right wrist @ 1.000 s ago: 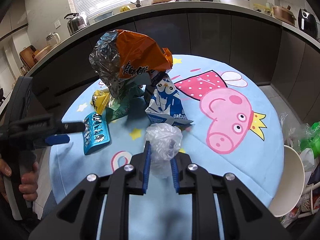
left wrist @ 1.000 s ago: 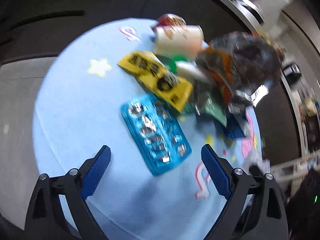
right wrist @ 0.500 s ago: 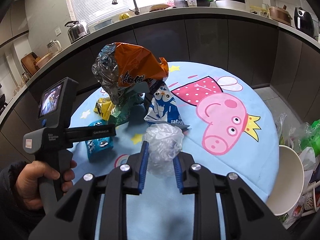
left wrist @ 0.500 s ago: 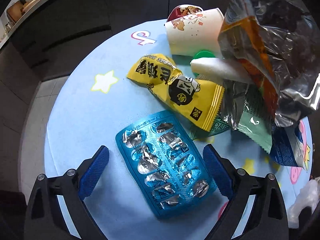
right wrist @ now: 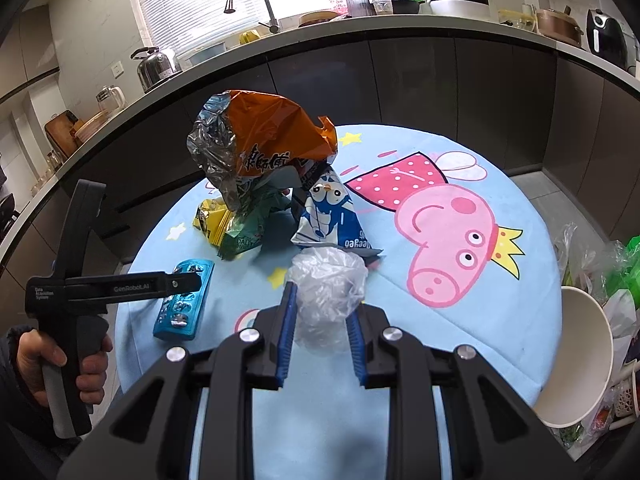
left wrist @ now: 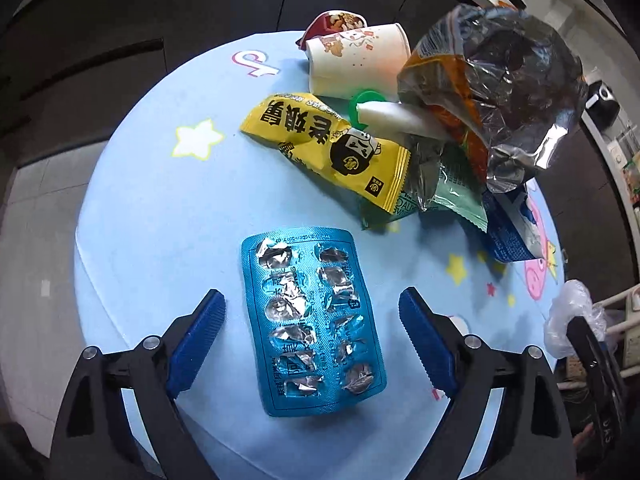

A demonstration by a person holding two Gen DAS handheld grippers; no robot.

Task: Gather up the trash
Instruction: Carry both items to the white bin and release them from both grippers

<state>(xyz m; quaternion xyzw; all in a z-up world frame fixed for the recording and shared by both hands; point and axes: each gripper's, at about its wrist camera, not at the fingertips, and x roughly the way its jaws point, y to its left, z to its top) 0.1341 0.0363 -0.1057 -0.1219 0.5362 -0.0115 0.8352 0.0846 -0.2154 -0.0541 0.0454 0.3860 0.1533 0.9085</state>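
Note:
A blue blister pack lies flat on the round blue table. My left gripper is open, its fingers on either side of the pack, just above it. The pack also shows in the right wrist view, under the left gripper. My right gripper is shut on a crumpled clear plastic wad, also seen in the left wrist view. A pile of trash sits beyond: a yellow snack packet, a paper cup on its side, an orange foil bag, a green wrapper and a blue-white wrapper.
A white bin with a plastic bag of waste stands off the table's right edge. A dark kitchen counter curves behind the table. Bare cloth with a pig print lies on the right.
My left gripper has swung over the blister pack, so the pack now lies lengthwise between its open fingers. My right gripper has kept its hold on the plastic wad and drawn back slightly.

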